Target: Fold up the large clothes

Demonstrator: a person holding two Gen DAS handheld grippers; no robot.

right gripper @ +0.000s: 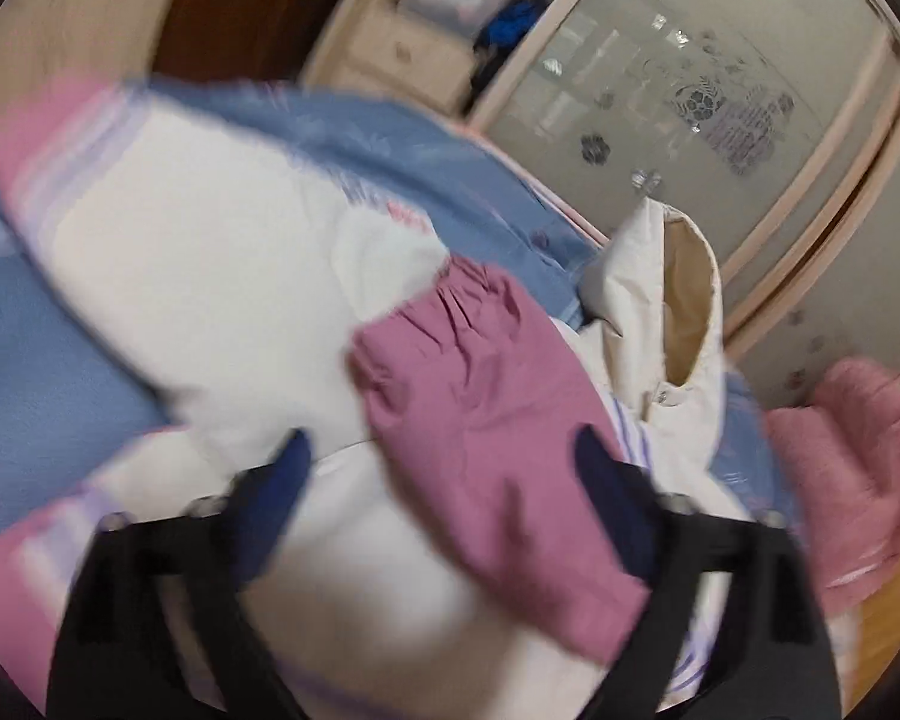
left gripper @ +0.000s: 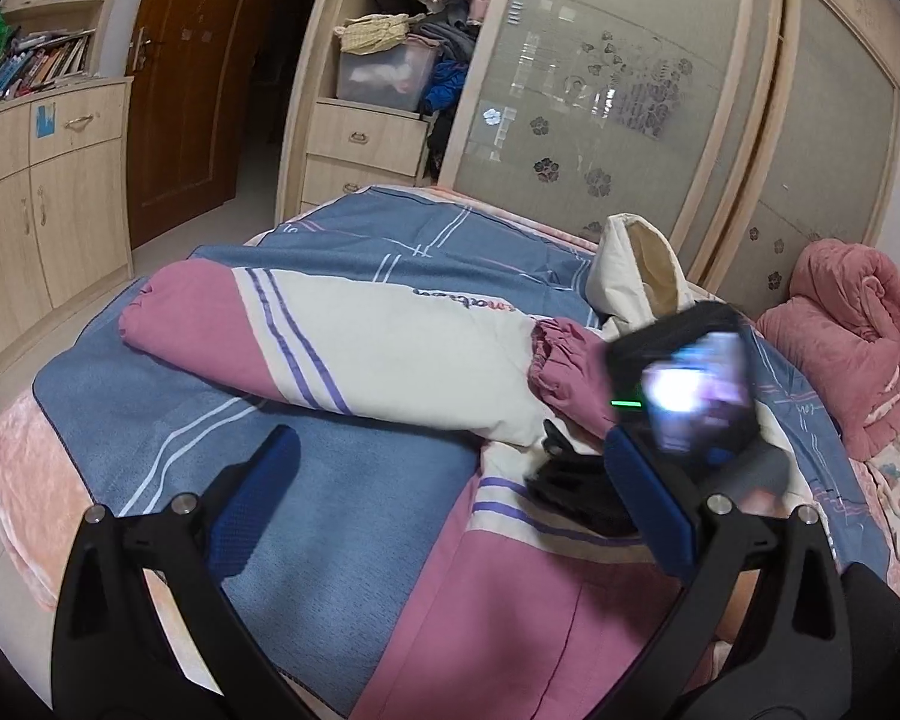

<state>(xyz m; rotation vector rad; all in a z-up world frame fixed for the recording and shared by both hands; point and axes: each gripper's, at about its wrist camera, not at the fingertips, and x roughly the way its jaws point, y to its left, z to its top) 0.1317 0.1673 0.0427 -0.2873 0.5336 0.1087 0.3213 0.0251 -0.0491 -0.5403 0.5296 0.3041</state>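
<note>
By the left wall stands a cabinet [left gripper: 42, 192] with books on its shelf, then a brown door [left gripper: 192, 72], then the open wardrobe [left gripper: 378, 138] with its drawers and a clear bin [left gripper: 387, 75] of clothes.

On the bed, a blue sheet [left gripper: 342, 480] covers the middle. The left gripper [left gripper: 450, 480] hangs over it with its jaws wide apart, nothing between the blue pads; the left one is above bare sheet, the right one above the near part of the jacket [left gripper: 390, 348].

That jacket, pink and cream with purple stripes, lies across the sheet, one sleeve stretched out to the left. Its other pink cuff [right gripper: 450, 348] is folded in over the cream body, and the hood [right gripper: 684, 312] stands up behind it.

The right gripper [right gripper: 444, 468] is over the cuffed sleeve, jaws spread, one finger on either side of it; that view is blurred, and I cannot tell whether the pads touch the cloth.

Far right, a pink blanket [left gripper: 852, 348] sits bunched near the frosted sliding doors [left gripper: 630, 108].
</note>
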